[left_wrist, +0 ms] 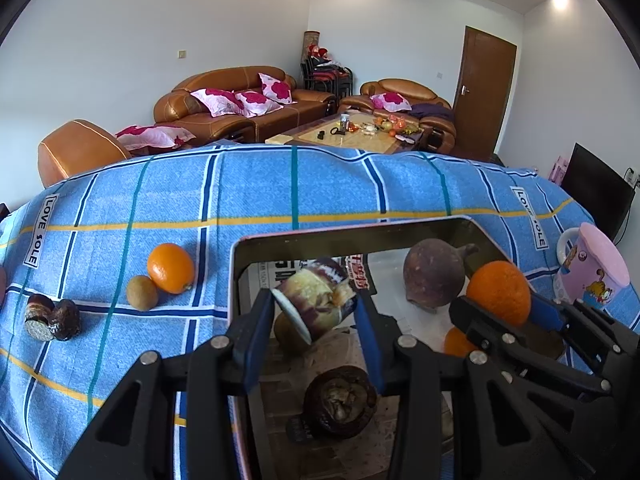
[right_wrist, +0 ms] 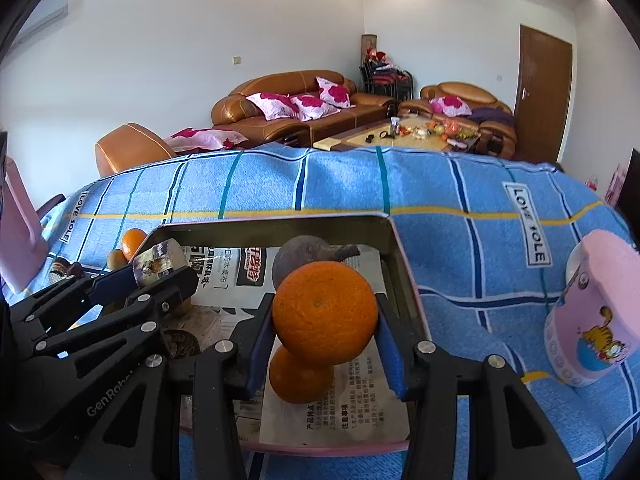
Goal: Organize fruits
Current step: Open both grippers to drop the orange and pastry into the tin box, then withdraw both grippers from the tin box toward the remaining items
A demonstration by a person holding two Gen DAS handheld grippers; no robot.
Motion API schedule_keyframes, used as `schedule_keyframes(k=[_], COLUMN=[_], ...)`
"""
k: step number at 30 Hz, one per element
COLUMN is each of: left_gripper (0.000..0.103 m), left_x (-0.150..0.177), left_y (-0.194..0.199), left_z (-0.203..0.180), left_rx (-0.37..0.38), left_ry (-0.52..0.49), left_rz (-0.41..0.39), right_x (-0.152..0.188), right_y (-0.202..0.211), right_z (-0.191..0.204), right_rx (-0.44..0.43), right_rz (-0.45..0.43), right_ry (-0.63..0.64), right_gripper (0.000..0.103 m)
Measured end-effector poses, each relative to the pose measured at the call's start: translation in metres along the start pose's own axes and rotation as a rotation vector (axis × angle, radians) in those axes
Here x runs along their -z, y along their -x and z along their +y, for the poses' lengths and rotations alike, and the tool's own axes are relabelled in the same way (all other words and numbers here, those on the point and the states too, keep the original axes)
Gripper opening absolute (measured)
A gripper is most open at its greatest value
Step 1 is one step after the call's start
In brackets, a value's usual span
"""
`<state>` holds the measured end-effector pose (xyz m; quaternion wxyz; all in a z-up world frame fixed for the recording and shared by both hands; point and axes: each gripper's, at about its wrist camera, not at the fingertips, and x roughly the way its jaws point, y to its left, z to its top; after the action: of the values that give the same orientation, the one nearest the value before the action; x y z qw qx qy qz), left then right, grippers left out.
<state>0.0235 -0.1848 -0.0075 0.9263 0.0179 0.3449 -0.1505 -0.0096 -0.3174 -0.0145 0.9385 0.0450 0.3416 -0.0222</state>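
Observation:
A metal tray [left_wrist: 360, 232] lined with newspaper sits on the blue checked cloth; it also shows in the right wrist view [right_wrist: 404, 276]. My left gripper [left_wrist: 316, 308] is shut on a cut purple-skinned fruit piece [left_wrist: 316, 300] above the tray. My right gripper [right_wrist: 324, 320] is shut on an orange [right_wrist: 325, 311] over the tray; it also shows in the left wrist view [left_wrist: 498, 292]. In the tray lie another orange [right_wrist: 300, 376], a brown pear-shaped fruit [left_wrist: 434, 280] and a dark mangosteen [left_wrist: 340, 400].
On the cloth left of the tray lie an orange [left_wrist: 171, 268], a kiwi [left_wrist: 142, 293] and a dark cut fruit [left_wrist: 52, 318]. A pink cartoon mug [right_wrist: 592, 320] stands to the right. Sofas and a coffee table [left_wrist: 360, 132] stand behind.

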Motion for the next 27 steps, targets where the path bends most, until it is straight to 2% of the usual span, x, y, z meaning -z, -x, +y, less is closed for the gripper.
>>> schedule_keyframes(k=[8,13,17,18,19,21,23,25,27], left_gripper=[0.043,0.044,0.046,0.049,0.061,0.072,0.093,0.103,0.103], left_x=[-0.001,-0.001,0.000,0.000,0.000,0.001,0.003,0.004,0.004], left_y=[-0.003,-0.003,-0.001,0.000,0.002,0.006,0.014,0.020,0.027], left_z=[-0.002,-0.002,-0.003,-0.003,-0.004,-0.008,-0.013,-0.017,-0.019], left_rx=[-0.005,-0.005,-0.019,-0.023,-0.034,-0.036,-0.064,-0.087,-0.084], left_ry=[-0.008,-0.008,-0.016,-0.020,-0.026,-0.042,-0.068,-0.083,-0.096], left_rz=[0.003,0.003,-0.002,-0.008,-0.016,-0.040,-0.081,-0.116,-0.152], right_x=[0.001,-0.002,-0.004,-0.004,-0.005,-0.006,-0.006,-0.006,-0.006], right_y=[0.003,0.022,0.038,0.040,0.041,0.043,0.046,0.049,0.052], right_z=[-0.003,-0.012,-0.021,-0.023,-0.024,-0.026,-0.027,-0.029,-0.030], right_rx=[-0.009,-0.018,0.001,0.002,0.005,0.022,0.036,0.045,0.060], right_rz=[-0.016,-0.099,-0.178,-0.191,-0.200,-0.219,-0.236,-0.256,-0.271], right_ry=[-0.027,-0.070,-0.118,-0.127,-0.132,-0.140,-0.145,-0.153,-0.158], right_gripper=[0.055,0.058,0.066,0.067,0.067,0.067,0.067,0.067,0.067])
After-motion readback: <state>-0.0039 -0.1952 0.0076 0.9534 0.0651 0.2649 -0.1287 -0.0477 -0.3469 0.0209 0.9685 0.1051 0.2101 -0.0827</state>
